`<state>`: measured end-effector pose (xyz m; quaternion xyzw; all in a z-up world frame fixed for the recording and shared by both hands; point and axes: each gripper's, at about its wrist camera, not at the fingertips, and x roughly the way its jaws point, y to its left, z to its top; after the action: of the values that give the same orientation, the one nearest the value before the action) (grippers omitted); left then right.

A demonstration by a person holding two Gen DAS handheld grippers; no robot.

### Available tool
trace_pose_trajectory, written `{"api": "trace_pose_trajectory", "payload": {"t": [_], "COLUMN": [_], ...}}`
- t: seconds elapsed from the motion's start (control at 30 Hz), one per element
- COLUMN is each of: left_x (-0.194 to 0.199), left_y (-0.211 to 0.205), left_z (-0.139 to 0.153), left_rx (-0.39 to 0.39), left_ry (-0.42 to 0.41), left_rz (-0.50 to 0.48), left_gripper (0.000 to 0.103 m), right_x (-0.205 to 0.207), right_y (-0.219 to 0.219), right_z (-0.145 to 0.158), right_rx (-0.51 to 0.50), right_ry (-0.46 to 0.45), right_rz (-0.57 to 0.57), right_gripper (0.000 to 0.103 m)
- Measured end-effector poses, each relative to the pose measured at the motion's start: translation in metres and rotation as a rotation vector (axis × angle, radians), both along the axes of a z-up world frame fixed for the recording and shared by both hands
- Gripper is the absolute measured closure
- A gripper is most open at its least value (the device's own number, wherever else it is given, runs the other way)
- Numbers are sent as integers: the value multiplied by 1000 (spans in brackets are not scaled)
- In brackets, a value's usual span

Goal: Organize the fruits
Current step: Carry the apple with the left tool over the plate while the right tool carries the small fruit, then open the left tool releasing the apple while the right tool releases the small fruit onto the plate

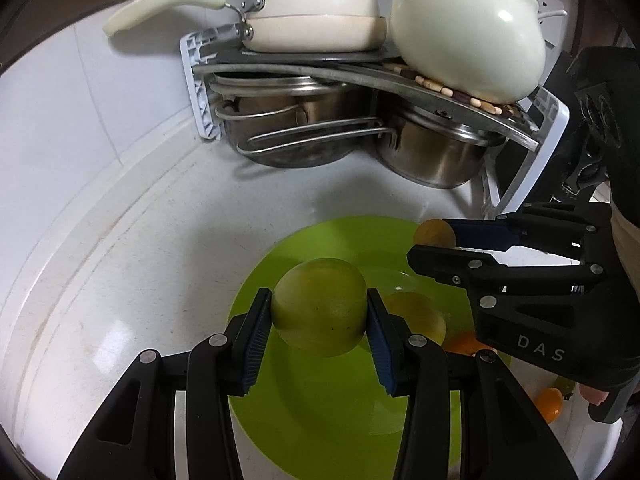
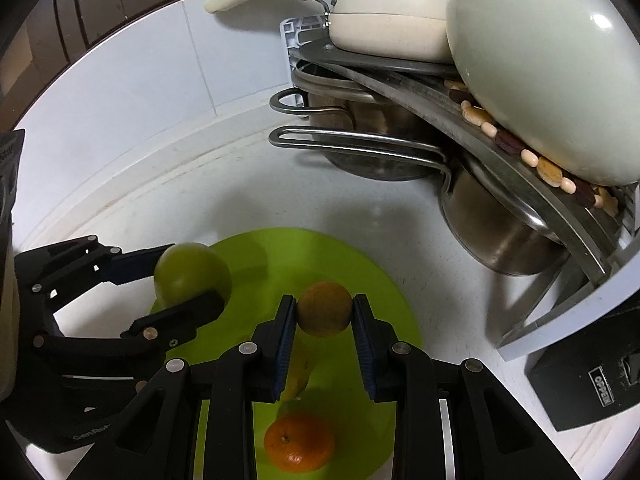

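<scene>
Now green fruit (image 1: 320, 312) sits clamped between left hand-held gripper (image 1: 318, 320) pads

Your left gripper (image 1: 319, 314) has its jaws pressed on a green fruit (image 1: 319, 310), held over the green plate (image 1: 320, 420) on the white tabletop (image 1: 120, 280). To its right, your right gripper (image 1: 434, 242) clamps a small brownish fruit (image 1: 430, 232) above the plate's far rim.
</scene>
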<state>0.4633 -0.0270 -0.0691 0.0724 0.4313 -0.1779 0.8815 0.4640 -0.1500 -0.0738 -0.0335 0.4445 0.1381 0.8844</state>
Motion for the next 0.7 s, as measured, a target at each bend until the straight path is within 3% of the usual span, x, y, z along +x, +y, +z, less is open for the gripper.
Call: {"api": "trace_pose_trajectory", "payload": {"t": [0.3,0.7], "left_x": [6,-3], "left_y": [1,8], "left_z": [-5,9], "left_rx": [0,-5], "left_ry": [22,-23], "left_rz": [4,30], "left_gripper": [58,57], "right_x": [8,-8], "right_y": [0,-2], "right_z": [-6,3], "right_rx": [14,34], "right_ry": [23,-1], "right_rz": [-1,-13], "right_gripper": [73,68]}}
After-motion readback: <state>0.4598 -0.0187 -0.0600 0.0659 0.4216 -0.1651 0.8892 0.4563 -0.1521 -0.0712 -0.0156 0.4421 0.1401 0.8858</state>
